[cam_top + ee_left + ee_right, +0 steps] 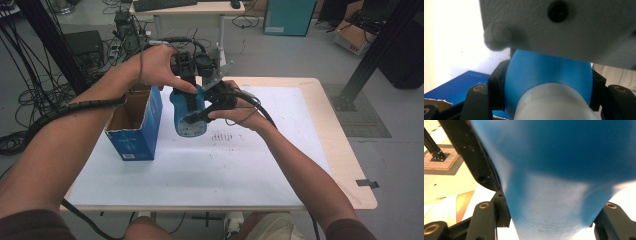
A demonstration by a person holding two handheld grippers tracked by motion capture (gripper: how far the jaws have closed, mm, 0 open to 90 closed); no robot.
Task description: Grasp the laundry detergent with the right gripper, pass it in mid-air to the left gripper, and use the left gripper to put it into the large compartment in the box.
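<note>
A blue handheld device [182,107] with a pale lower end hangs above the table, held by both grippers. My left gripper [189,94] comes down from above and is shut on its upper part. In the left gripper view the black jaws [546,92] press on both sides of the blue body [544,72], above a white section. My right gripper [198,118] reaches in from the right and is shut on the device's lower part. In the right gripper view the blue body [564,157] sits between the jaws [549,217].
An open blue cardboard box [145,125] stands on the table's left side, its corner [461,85] below the left gripper. A white sheet [210,170] covers the wooden table [345,150]. A grey plate [561,30] looms close over the device. Cables and black frame posts surround the table.
</note>
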